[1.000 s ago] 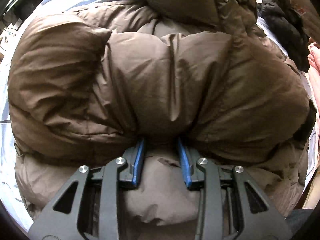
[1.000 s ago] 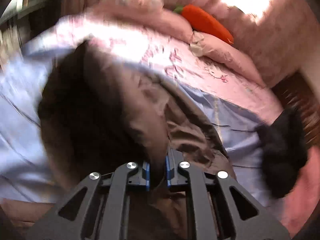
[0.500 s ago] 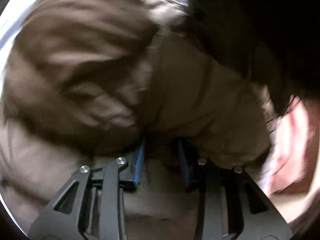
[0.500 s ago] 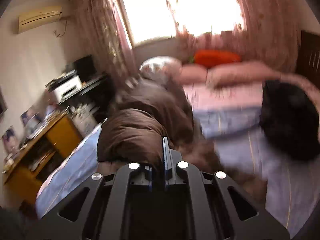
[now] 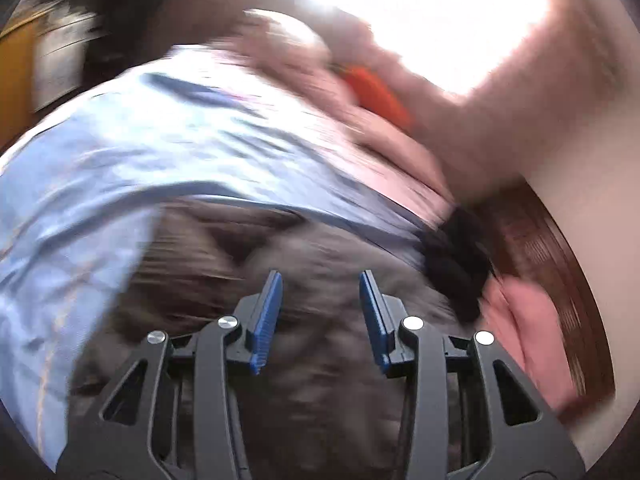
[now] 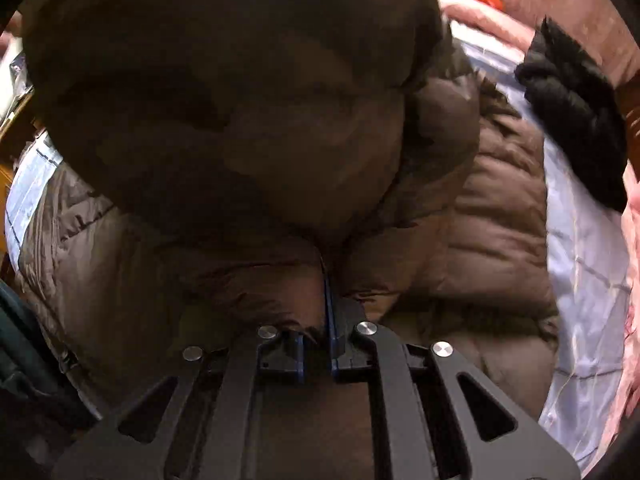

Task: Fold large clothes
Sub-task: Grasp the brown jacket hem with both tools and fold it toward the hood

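Left view—motion-blurred brown jacket [image 5: 320, 248]

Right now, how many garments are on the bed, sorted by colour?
Brown: 1, the puffer jacket
Black: 1, the garment by the pink bedding
Total: 2

The jacket [image 6: 472, 216] is brown quilted cloth, puffy, with a soft dull sheen. The bed sheet [image 6: 580, 264] is smooth pale blue cloth. The black garment [image 6: 576, 112] looks matt and fuzzy. The right hand-held gripper [image 6: 320, 344] is matt black plastic with shiny metal screws; the left hand-held gripper [image 5: 320, 312] has ribbed blue pads [image 5: 266, 316].
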A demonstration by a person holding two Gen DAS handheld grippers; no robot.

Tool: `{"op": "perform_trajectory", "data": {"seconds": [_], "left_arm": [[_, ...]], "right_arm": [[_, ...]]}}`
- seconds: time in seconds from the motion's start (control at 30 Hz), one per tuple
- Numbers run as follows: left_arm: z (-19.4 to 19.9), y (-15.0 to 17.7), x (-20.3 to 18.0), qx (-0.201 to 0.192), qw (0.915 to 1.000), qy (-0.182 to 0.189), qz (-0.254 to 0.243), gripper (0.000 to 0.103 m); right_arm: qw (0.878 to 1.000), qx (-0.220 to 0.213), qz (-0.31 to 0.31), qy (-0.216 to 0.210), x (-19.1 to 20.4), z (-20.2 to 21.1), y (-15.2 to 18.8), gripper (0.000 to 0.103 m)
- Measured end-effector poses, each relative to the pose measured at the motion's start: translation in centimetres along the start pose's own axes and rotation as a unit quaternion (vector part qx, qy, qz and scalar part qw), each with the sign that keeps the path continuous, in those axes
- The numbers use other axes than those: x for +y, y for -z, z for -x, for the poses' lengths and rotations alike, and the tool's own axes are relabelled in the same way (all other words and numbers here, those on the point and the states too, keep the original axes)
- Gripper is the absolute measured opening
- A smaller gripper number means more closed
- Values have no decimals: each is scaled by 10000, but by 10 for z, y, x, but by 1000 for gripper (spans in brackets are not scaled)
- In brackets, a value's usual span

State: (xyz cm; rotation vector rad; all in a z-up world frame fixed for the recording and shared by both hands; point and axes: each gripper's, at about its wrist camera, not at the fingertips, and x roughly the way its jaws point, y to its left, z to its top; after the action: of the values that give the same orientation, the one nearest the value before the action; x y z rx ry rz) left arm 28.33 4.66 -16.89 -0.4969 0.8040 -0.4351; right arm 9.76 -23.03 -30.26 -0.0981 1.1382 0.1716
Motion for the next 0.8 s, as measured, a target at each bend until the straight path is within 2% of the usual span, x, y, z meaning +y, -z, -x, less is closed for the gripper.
{"op": "perform_trajectory", "data": {"seconds": [0.03, 0.07, 0.13, 0.27, 0.33, 0.37, 0.43, 0.47, 0.5, 0.57, 0.63, 0.67, 0.7, 0.73, 0.77, 0.8], "left_arm": [[-5, 5, -12, 213, 9993, 139, -269, 45], [-23, 18, -31, 696, 9947, 102, -744, 45], [-47, 43, -49, 1164, 9849, -233, -1259, 42], [-77, 81, -54, 1836, 9630, -826, -1793, 41], [-88, 100, -53, 2036, 9546, -1076, -1889, 41], [-89, 106, -47, 2100, 9515, -1148, -1933, 41], [-92, 115, -42, 2217, 9480, -1206, -1938, 43], [-92, 116, -38, 2273, 9469, -1241, -1906, 43], [-92, 117, -39, 2279, 9455, -1323, -1914, 43], [-93, 117, -33, 2273, 9432, -1437, -1952, 43], [-93, 120, -32, 2317, 9434, -1438, -1888, 43], [-96, 123, -34, 2294, 9428, -1483, -1911, 43], [-100, 122, -34, 2262, 9414, -1539, -1971, 43], [-100, 127, -38, 2207, 9385, -1642, -2087, 43], [-102, 131, -40, 2170, 9361, -1739, -2155, 43], [-100, 138, -46, 2148, 9347, -1815, -2176, 43]], "right_arm": [[9999, -82, -85, -72, -2, 3, -1, 10], [9997, -131, -170, -119, -4, 4, -2, 10], [9982, -307, -438, -256, -14, 16, -4, 12], [9960, -522, -624, -356, -25, 44, -5, 14], [9969, -557, -396, -399, -25, 60, -8, 15], [9979, -494, -182, -381, -28, 61, -9, 16], [9969, -252, 730, -148, -16, 72, -9, 20], [9959, -221, 877, -15, -17, 78, -10, 37], [9959, -304, 848, -6, -22, 87, -6, 62], [9949, -733, 597, -344, -31, 115, -6, 75], [9900, -1240, 213, -640, -49, 141, -5, 79], [9843, -1555, -107, -826, -60, 153, -6, 84], [9731, -1896, -621, -1152, -75, 165, -8, 85], [9638, -2057, -960, -1401, -84, 168, -11, 85], [9561, -2158, -1227, -1558, -88, 169, -14, 84], [9542, -2197, -1383, -1489, -87, 165, -21, 74]]}}
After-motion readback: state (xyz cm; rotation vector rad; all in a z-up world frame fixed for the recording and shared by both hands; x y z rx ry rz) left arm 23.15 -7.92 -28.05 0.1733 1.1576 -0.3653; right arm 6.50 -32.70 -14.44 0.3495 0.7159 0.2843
